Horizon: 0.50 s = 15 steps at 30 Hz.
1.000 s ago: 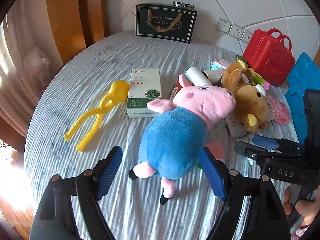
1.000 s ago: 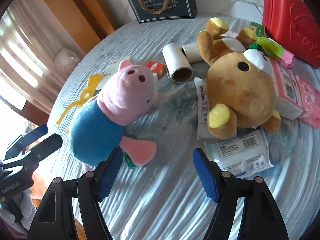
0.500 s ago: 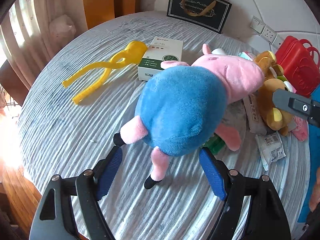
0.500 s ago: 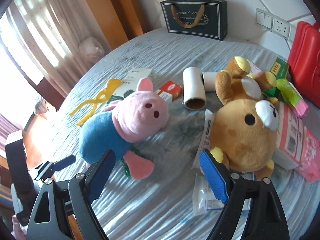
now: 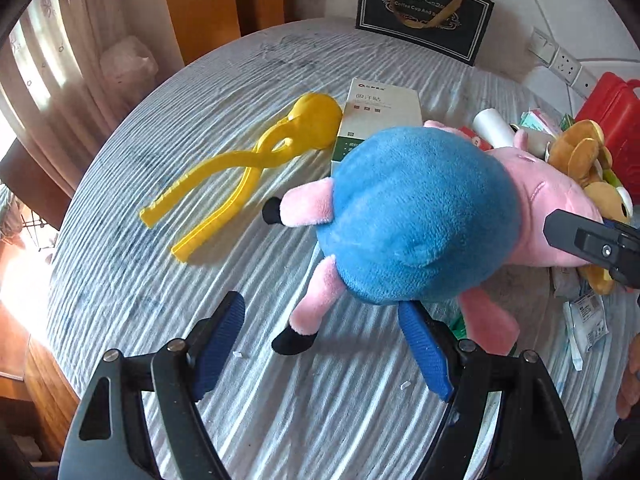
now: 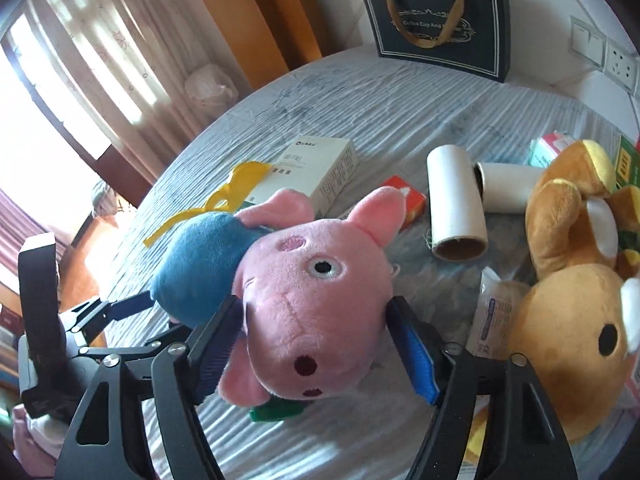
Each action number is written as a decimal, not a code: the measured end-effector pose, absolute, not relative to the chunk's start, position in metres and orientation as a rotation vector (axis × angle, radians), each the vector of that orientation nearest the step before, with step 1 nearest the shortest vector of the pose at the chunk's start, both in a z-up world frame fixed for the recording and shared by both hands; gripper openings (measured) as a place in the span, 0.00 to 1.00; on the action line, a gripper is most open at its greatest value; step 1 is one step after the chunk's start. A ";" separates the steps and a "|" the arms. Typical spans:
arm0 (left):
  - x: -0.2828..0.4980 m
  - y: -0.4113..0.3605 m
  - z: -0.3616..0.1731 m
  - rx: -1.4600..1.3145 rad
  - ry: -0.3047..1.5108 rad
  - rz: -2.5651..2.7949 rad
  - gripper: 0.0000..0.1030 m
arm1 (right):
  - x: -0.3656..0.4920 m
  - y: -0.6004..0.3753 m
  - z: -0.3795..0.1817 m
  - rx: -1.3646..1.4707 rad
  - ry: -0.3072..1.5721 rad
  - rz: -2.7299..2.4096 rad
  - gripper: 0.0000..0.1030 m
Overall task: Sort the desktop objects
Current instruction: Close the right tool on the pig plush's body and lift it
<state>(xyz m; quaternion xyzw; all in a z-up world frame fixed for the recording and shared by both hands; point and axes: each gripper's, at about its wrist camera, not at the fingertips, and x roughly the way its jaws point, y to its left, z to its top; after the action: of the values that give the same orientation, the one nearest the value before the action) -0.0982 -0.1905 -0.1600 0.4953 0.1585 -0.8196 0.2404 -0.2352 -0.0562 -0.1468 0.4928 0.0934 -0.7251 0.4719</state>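
A pig plush point(image 5: 420, 212) with a blue body and pink head lies on the striped grey tablecloth point(image 5: 160, 288). My left gripper point(image 5: 320, 304) stands open over the pig's hind end. One pink leg lies between its fingers, and its right fingertip sits just under the blue body. My right gripper point(image 6: 314, 308) has the pig's head point(image 6: 312, 312) between its fingers. Its jaws are closing and both blue pads touch the sides of the head. Each gripper shows in the other's view, the right point(image 5: 592, 244) at the snout and the left point(image 6: 100, 316) behind the body.
Yellow plastic tongs point(image 5: 256, 168) and a white-green box point(image 5: 380, 116) lie beyond the pig. A brown bear plush point(image 6: 568, 312), two paper rolls point(image 6: 456, 204), a small red box point(image 6: 404, 204) and packets point(image 6: 492, 316) crowd the right. A black gift bag point(image 5: 424, 12) and red case point(image 5: 616, 120) stand behind.
The left gripper has dropped closer to the pig's blue body. The right gripper has swung left from the bear side onto the pig's head, which now fills the gap between its fingers.
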 end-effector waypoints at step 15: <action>-0.123 -0.194 -0.175 1.428 0.456 -2.390 0.15 | -0.237 -0.066 -0.159 1.261 0.259 -1.836 0.54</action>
<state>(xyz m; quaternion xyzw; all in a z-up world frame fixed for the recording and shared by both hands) -0.1233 -0.1937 -0.1746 0.4997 0.1595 -0.8363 0.1594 -0.2375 -0.0657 -0.1594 0.5063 0.1040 -0.7376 0.4346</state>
